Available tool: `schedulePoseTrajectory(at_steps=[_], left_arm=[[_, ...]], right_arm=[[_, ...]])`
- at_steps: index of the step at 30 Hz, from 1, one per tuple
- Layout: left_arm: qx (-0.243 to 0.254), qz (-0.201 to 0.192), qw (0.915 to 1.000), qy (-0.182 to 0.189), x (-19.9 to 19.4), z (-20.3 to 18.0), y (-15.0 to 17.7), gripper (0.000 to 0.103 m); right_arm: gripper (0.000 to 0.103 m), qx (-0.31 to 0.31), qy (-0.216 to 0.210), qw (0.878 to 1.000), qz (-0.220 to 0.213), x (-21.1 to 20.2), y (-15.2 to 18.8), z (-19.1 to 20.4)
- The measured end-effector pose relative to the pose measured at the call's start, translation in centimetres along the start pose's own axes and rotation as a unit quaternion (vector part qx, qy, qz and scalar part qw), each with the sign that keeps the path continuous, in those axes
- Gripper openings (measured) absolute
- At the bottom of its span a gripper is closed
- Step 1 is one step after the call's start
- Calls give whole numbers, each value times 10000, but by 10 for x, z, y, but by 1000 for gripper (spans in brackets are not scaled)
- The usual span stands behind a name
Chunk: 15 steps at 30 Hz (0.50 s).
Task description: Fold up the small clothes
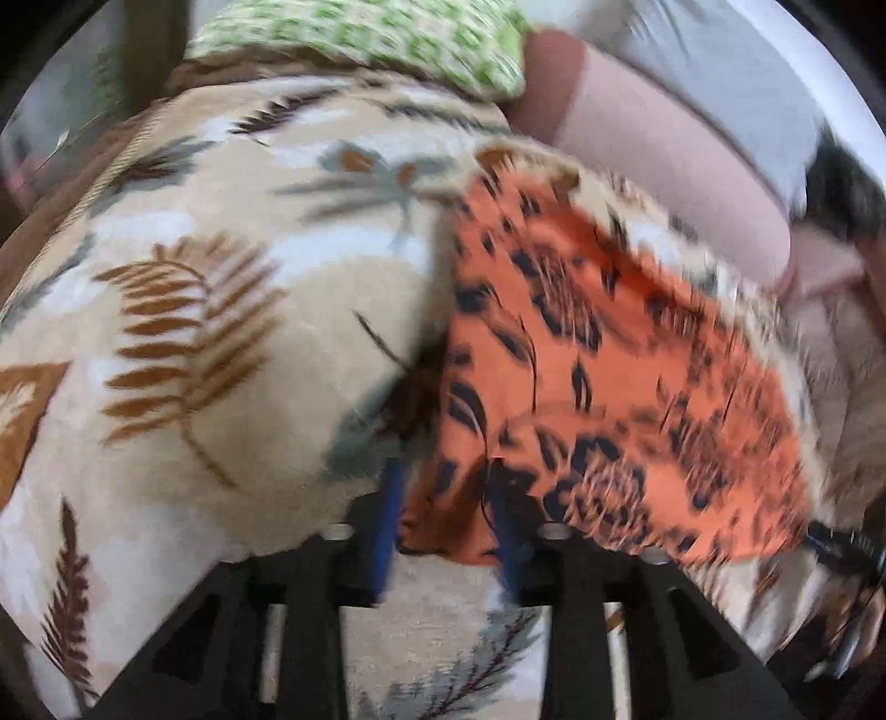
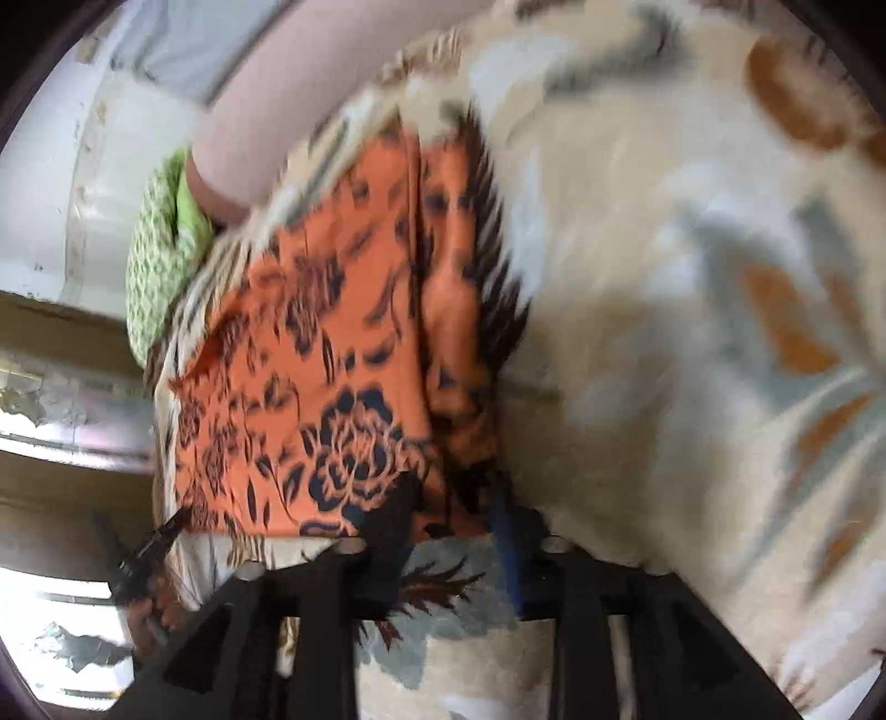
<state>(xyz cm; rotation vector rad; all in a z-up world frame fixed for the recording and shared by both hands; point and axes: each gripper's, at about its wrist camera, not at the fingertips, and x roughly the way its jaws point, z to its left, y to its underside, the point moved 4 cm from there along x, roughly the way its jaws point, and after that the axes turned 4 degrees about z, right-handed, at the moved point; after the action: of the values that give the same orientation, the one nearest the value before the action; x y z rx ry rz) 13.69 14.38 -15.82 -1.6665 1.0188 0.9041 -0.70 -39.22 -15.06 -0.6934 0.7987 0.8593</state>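
Note:
An orange garment with a dark floral print (image 1: pixel 598 360) lies on a beige leaf-patterned bedcover (image 1: pixel 221 277). My left gripper (image 1: pixel 446 498) is shut on the garment's near corner, its blue-padded fingers (image 1: pixel 387 515) pinching the cloth. In the right wrist view the same garment (image 2: pixel 332 360) hangs partly lifted over the bedcover (image 2: pixel 664 277). My right gripper (image 2: pixel 454 531) is shut on another corner of it. The left gripper's tip (image 2: pixel 160 531) shows at the garment's lower left. Both views are motion-blurred.
A green patterned cloth (image 1: pixel 387 33) lies at the far edge of the bed, also in the right wrist view (image 2: pixel 160 249). A pink and grey bundle of cloth (image 1: pixel 664 138) lies behind the garment. A pale wall and window (image 2: pixel 50 221) are beyond the bed.

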Motion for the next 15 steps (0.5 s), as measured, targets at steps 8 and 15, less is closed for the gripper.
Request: schedulePoseTrajectory(at_steps=[8, 15], left_arm=[[332, -332, 9989, 90, -16, -28, 2, 57], [347, -141, 9992, 120, -8, -31, 24, 57]], right_arm=[[80, -648, -241, 9972, -275, 1, -32, 45], [63, -781, -54, 9969, 33, 27, -25, 52]])
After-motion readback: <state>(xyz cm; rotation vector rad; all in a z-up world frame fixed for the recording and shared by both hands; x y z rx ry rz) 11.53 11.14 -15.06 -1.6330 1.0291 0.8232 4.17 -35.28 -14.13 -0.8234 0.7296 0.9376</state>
